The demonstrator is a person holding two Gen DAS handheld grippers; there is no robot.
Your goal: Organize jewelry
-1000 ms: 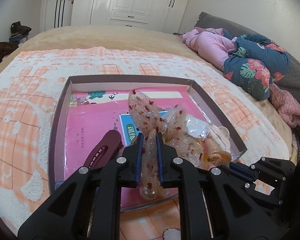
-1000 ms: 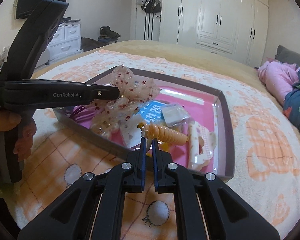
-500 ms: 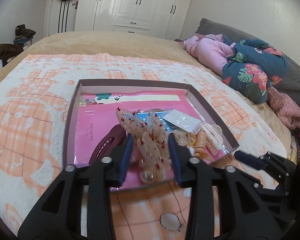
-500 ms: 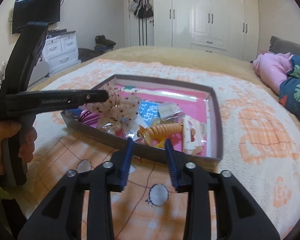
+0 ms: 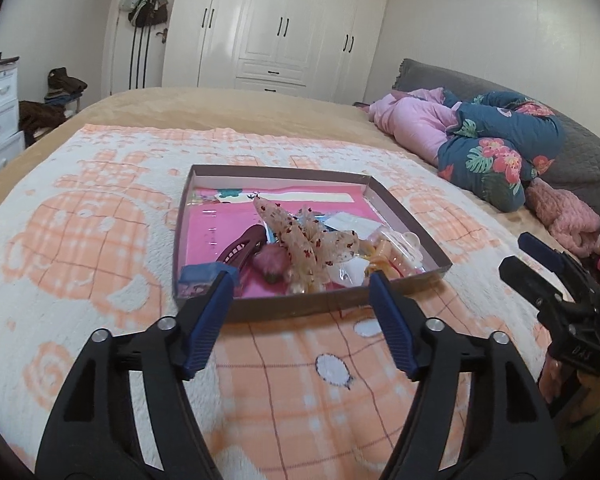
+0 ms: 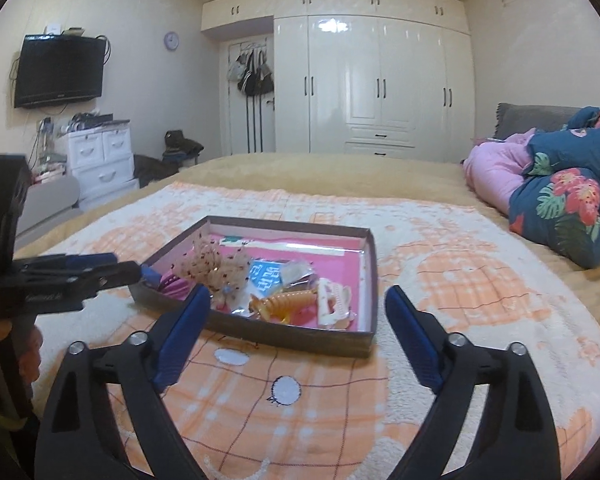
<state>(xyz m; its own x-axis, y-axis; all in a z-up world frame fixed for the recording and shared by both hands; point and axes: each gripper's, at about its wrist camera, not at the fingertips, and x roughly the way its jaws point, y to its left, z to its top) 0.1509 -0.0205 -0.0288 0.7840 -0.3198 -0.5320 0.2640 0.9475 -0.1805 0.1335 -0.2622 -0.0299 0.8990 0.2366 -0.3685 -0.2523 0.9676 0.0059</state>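
left gripper (image 5: 300, 280): jaws spread wide, holding nothing, pointing forward and slightly down | right gripper (image 6: 298, 296): jaws spread wide, holding nothing, level with the left | both side by side, apart

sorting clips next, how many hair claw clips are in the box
3 visible: a maroon one at the near left, an orange one near the front wall, a white one beside it. Others may hide under the bow.

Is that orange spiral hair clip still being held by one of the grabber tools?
No: the orange spiral hair clip lies in the box, and the right gripper hangs wide open short of it.
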